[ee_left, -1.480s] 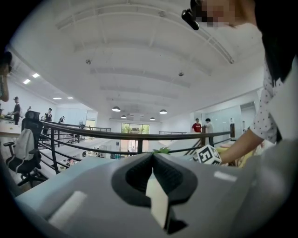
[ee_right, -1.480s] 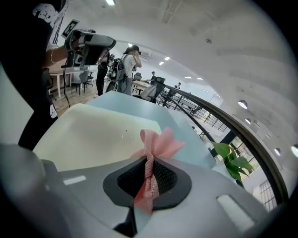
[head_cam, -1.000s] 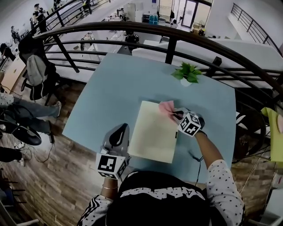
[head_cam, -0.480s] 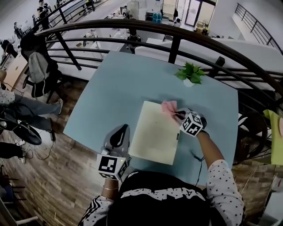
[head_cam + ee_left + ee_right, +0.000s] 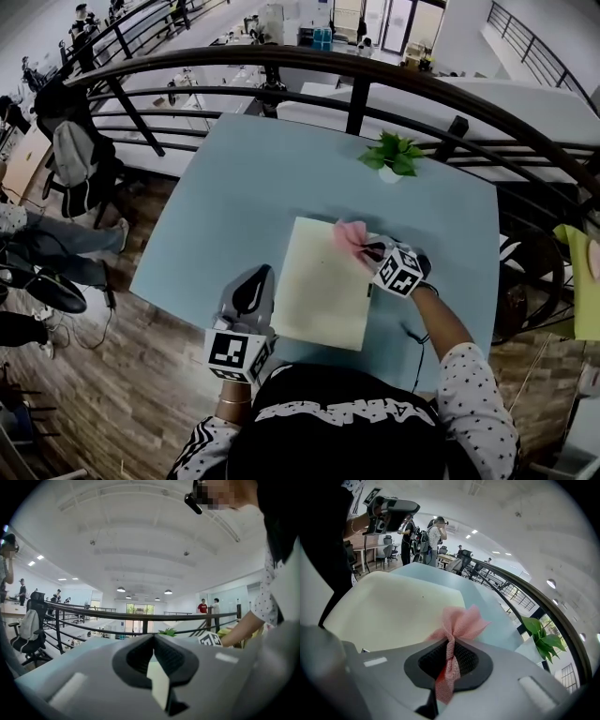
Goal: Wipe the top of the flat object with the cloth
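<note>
A cream flat board (image 5: 319, 286) lies on the light blue table (image 5: 234, 197). A pink cloth (image 5: 350, 234) rests on the board's far right corner, and my right gripper (image 5: 373, 250) is shut on its bunched end. In the right gripper view the cloth (image 5: 458, 624) fans out over the board (image 5: 393, 604) just ahead of the jaws. My left gripper (image 5: 251, 284) hovers shut over the table's near edge, left of the board, with nothing in it. The left gripper view shows its jaws (image 5: 154, 667) pressed together.
A small potted plant (image 5: 392, 156) stands near the table's far edge, also seen as the plant (image 5: 541, 637) in the right gripper view. A dark curved railing (image 5: 281, 61) runs behind the table. Wooden floor (image 5: 103, 375) and seated people lie to the left.
The right gripper and the pink cloth have slid slightly toward me over the board's far right corner. The left gripper has stayed where it was.
</note>
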